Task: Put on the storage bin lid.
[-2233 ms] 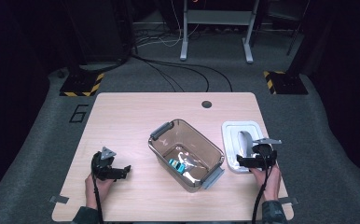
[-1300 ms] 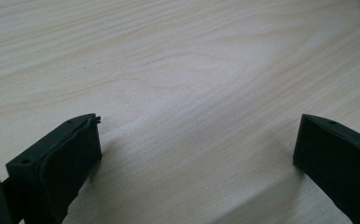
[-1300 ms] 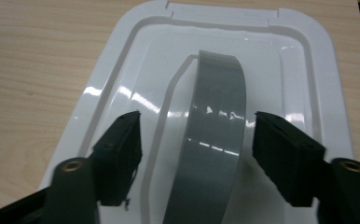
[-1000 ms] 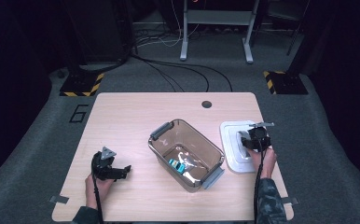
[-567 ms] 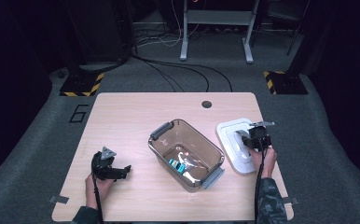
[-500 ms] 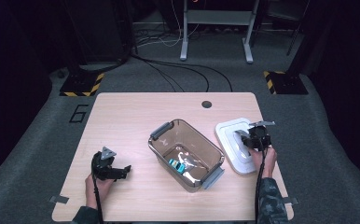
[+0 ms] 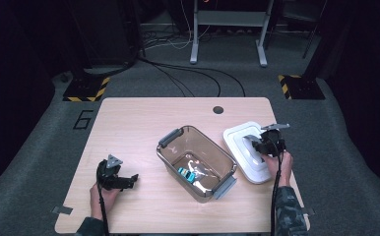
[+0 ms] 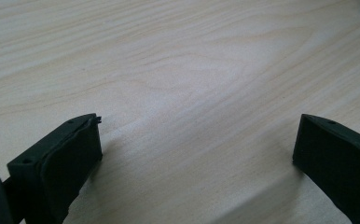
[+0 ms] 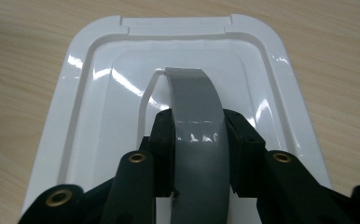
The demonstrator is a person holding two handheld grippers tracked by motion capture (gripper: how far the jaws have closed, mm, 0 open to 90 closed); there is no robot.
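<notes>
A white lid (image 7: 238, 141) with a grey arched handle (image 9: 192, 88) lies at the table's right side; it also shows in the right gripper view (image 9: 89, 121). My right gripper (image 7: 260, 146) (image 9: 199, 126) has just been closing and is shut on that handle, a pad pressing each side. A clear brown box (image 7: 198, 131) with grey latches stands mid-table, left of the lid, with a small teal item (image 7: 185, 173) inside. My left gripper (image 7: 129, 179) (image 8: 199, 144) rests on the bare wood near the front left, open, with nothing between its jaws.
The wooden table (image 7: 139, 123) has a round cable hole (image 7: 218, 109) at its far edge. Beyond the table are cables, a metal stand (image 7: 227, 29) and yellow-black striped floor blocks (image 7: 84, 88). The lid's right edge lies near the table's right edge.
My right gripper moved from the lid's near right corner onto its handle and shut there. The lid has since shifted a little toward the box. The left gripper stayed put.
</notes>
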